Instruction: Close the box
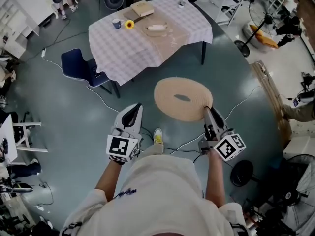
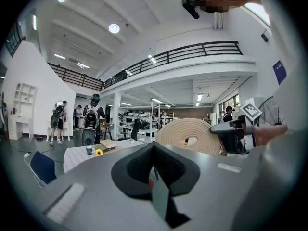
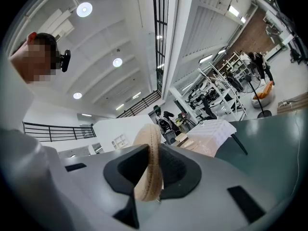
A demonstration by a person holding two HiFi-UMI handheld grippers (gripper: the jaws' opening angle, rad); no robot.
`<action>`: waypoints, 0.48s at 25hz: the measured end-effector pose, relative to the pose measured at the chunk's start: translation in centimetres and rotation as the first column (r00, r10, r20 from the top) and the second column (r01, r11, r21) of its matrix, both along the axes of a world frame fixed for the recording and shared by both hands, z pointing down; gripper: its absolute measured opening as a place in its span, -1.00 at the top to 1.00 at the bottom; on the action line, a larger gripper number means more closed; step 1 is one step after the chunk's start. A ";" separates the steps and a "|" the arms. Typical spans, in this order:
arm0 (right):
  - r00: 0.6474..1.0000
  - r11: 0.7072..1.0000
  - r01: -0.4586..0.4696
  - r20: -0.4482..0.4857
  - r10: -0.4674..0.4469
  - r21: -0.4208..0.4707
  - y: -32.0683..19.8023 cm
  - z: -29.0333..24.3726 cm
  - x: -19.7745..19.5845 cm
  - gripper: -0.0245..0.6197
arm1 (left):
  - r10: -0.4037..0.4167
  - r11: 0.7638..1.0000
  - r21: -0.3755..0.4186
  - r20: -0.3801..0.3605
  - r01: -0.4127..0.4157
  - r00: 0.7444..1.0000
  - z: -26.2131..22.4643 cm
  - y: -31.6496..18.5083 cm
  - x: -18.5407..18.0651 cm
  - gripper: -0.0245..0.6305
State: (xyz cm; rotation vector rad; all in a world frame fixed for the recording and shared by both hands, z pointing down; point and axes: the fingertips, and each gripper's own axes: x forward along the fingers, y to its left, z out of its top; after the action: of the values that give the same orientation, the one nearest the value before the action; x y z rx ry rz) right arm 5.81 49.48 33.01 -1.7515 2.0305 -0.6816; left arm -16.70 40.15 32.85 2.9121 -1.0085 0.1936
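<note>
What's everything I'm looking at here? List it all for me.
Table: one, pale checked cloth, far side.
Mug: one, blue, on table's left part.
Sunflower: one, yellow, beside mug.
Box: one, tan, table's far edge.
Tray: one, beige, mid-table.
Chair: one, blue, left of table.
Woven disc: one, beige, gripped by its edge.
Shoe: one, yellow-white, between the grippers.
Left gripper: one, grey, shut, empty.
Right gripper: one, grey, shut on woven disc.

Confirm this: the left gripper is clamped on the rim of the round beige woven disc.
Wrong side: it is the right gripper that is clamped on the rim of the round beige woven disc. The right gripper view shows that rim between its jaws.
</note>
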 end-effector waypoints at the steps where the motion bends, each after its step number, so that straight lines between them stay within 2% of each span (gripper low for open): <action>1: 1.000 1.000 0.000 -0.006 0.000 -0.003 -0.8 -0.4 0.1 0.70 | -0.004 1.000 -0.002 -0.006 0.004 1.000 -0.2 -1.0 0.1 0.92; 6: 1.000 1.000 0.012 -0.026 -0.013 -0.027 -5.2 -1.4 0.3 0.70 | -0.029 1.000 -0.001 -0.052 0.029 0.998 -0.8 -6.1 0.1 0.92; 12: 0.998 0.998 0.044 -0.051 -0.047 -0.052 -10.5 -0.5 -0.9 0.70 | -0.076 0.997 -0.024 -0.073 0.074 0.994 0.9 -10.4 -1.9 0.92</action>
State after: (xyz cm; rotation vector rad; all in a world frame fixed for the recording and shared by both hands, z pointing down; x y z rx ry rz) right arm 4.87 38.98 32.52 -1.7736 2.1117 -0.7138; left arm -18.57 29.76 33.78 2.8331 -1.0949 0.0924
